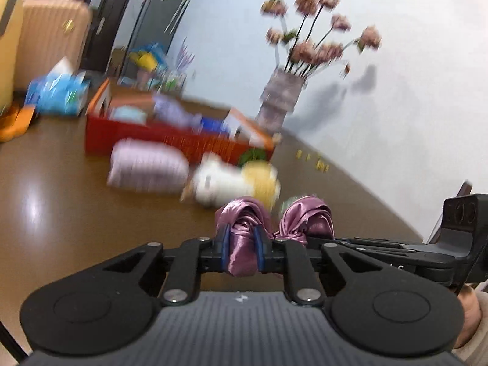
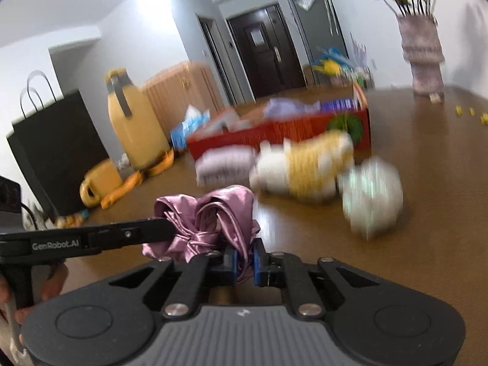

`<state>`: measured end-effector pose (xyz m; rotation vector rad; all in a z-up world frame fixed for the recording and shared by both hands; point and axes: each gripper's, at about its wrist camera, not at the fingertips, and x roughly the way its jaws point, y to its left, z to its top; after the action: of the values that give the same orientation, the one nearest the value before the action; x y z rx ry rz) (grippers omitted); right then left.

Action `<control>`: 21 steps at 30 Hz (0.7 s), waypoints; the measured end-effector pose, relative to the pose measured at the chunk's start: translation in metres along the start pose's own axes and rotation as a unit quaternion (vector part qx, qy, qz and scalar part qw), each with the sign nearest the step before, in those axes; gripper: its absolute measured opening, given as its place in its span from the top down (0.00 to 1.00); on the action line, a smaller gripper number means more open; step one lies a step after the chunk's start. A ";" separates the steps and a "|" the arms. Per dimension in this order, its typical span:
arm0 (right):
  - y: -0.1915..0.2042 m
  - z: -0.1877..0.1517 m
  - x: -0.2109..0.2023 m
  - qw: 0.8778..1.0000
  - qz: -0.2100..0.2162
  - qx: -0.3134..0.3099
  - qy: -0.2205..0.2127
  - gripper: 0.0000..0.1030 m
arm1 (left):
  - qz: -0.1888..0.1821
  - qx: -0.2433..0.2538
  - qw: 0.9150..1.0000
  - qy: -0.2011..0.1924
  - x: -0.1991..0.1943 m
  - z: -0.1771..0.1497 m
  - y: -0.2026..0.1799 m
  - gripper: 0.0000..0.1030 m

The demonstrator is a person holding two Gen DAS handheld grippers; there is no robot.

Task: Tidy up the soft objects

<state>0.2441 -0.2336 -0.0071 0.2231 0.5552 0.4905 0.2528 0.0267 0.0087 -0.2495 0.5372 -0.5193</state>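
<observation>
Left gripper (image 1: pixel 241 248): blue pads pinched on one end of the satin cloth (image 1: pixel 244 228), lower centre of the left wrist view; fabric bulges above and hangs below the pads.
Right gripper (image 2: pixel 244 262): blue pads pressed close on a thin fold of the same cloth (image 2: pixel 207 219), lower centre of the right wrist view.
Cloth: mauve, glossy, bunched and knotted — spans both grippers and is clear of the table (image 1: pixel 61 207).
Cross-view: the right gripper enters the left view from the right edge; the left gripper enters the right view from the left edge, its tip at the cloth.
Hands: a hand (image 2: pixel 45 280) grips the left tool's handle, lower left of the right view.
Plush toy (image 2: pixel 308 167): white and yellow, lying on the table beyond the cloth, centre of frame; blurred.
Lilac bundle (image 1: pixel 149 167): folded, ribbed, just left of the toy.
Pale bundle (image 2: pixel 372 195): right of the toy in the right view; detail lost to blur.
Red basket (image 1: pixel 128 134): behind the bundle and toy, holding assorted items — contents indistinct.
Vase (image 1: pixel 280 97): with pink flowers, upper right of the left view, on the table by the wall.
</observation>
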 end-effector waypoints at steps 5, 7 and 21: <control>-0.011 0.088 0.027 0.998 0.008 -0.043 -0.043 0.91 | -0.004 0.025 0.999 -0.039 0.031 0.083 0.009 0.83; -0.022 0.124 0.051 0.998 0.013 -0.042 -0.041 0.91 | 0.009 0.034 0.998 -0.045 0.053 0.113 0.018 0.83; -0.032 0.175 0.273 0.985 0.045 -0.024 0.167 0.90 | 0.170 0.017 0.983 0.069 0.147 0.142 0.124 0.78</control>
<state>0.5549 -0.1368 0.0046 0.1206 0.8620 0.6331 0.4884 0.0665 0.0211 -0.0849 0.6890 -0.2143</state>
